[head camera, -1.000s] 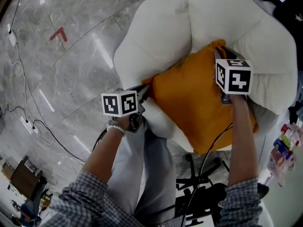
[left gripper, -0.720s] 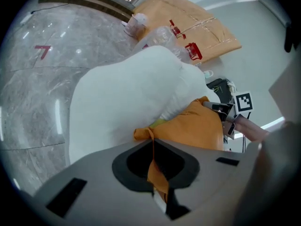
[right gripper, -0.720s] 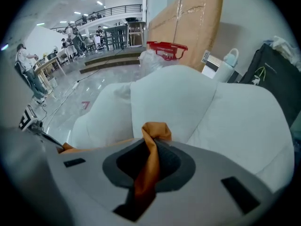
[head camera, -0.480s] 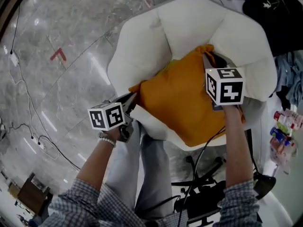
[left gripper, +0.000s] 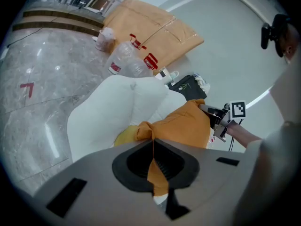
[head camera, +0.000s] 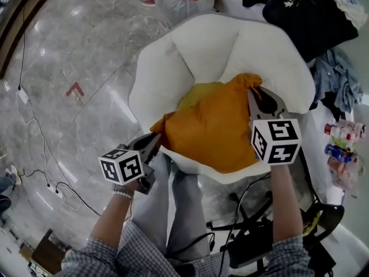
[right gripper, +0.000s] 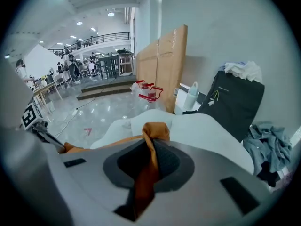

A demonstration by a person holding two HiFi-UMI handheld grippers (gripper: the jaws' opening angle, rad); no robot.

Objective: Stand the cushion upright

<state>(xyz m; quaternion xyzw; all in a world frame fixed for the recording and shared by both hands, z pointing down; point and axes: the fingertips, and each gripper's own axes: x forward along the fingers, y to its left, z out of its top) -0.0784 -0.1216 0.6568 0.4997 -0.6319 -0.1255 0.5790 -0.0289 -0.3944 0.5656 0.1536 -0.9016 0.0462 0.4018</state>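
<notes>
**A:** What have the grippers got?

**B:** The left gripper [left gripper: 153,168] has its jaws almost together on one pinched corner of the orange cushion [head camera: 216,128]. The cloth runs straight up between the pads. The right gripper [right gripper: 143,173] is clamped on the opposite corner, with a twist of orange fabric bunched in its jaws. Those jaws have just been closing tighter.

**A:** So where is the cushion?

**B:** It is slung between the two grippers, over the seat of the white armchair [head camera: 190,51]. Its face tilts toward the head camera and is not set up against the backrest.

**A:** How far along is the task, then?

**B:** I'd judge it grasped and held up by both corners. What's left is to tip it onto its lower edge against the back and let go.

**A:** Is there anything you can't see?

**B:** The lower edge. It lies near the seat's front rim, but I can't tell whether it rests on the seat or hangs clear. A yellow thing [head camera: 193,94] peeks out behind the cushion, mostly covered; it is possibly a second cushion. In the head view the right gripper's marker cube [head camera: 275,142] hides part of the near corner.
</notes>
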